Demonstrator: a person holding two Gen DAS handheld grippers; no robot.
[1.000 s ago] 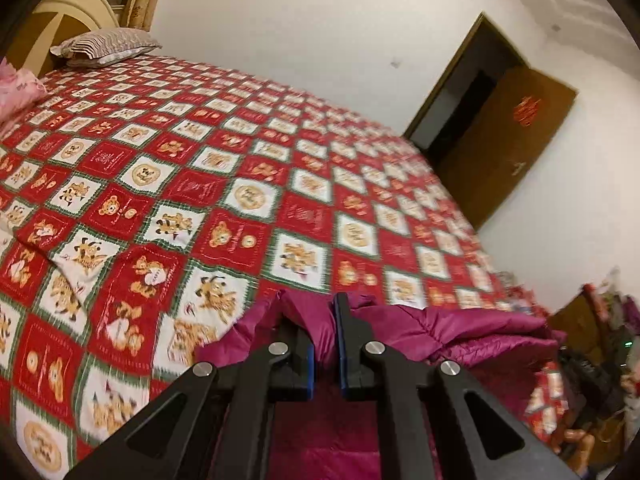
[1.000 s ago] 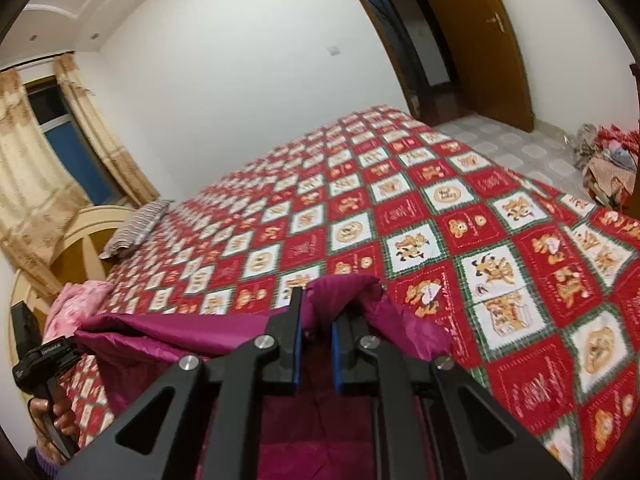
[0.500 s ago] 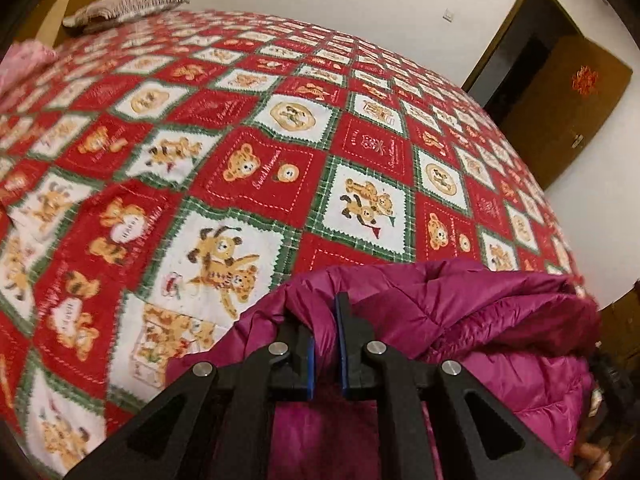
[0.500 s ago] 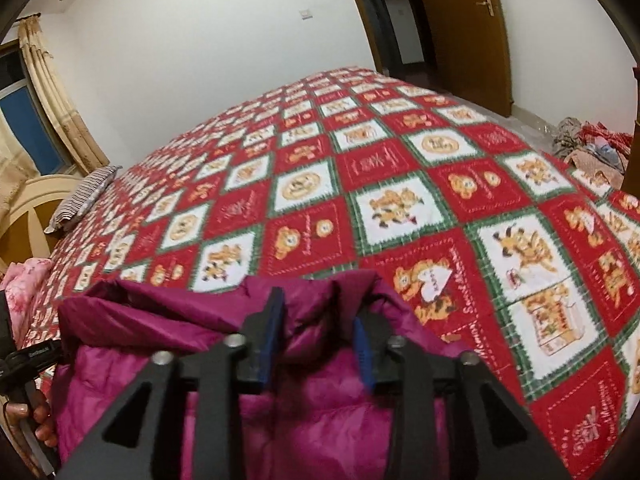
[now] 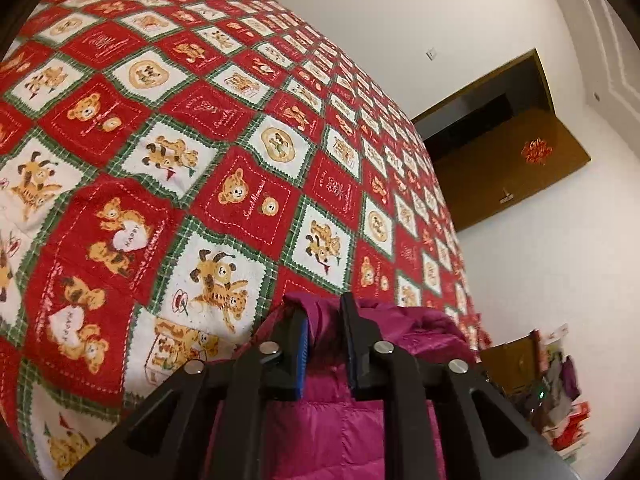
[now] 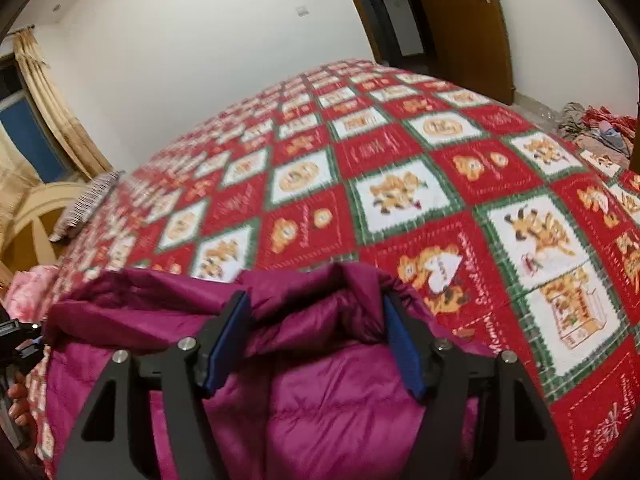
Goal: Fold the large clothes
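A magenta padded jacket [image 5: 400, 328] lies at the near edge of the bed, on a red, white and green teddy-bear quilt [image 5: 240, 200]. My left gripper [image 5: 325, 320] has its jaws slightly parted with a fold of the jacket's edge between the blue pads. In the right wrist view the jacket [image 6: 320, 380] is spread low on the quilt [image 6: 400, 200]. My right gripper [image 6: 316, 312] is open wide, its pads on either side of a bunched jacket edge, not pinching it.
A brown door [image 5: 520, 168] and doorway stand beyond the bed's far side. A heap of clothes and bags [image 5: 560, 400] sits on the floor. A striped pillow [image 6: 88, 204], wooden headboard [image 6: 36, 220] and curtains [image 6: 52, 120] are at the head end.
Both grippers have lowered the jacket edge to the quilt. My right gripper has opened wide and let go. My left gripper's jaws have parted a little.
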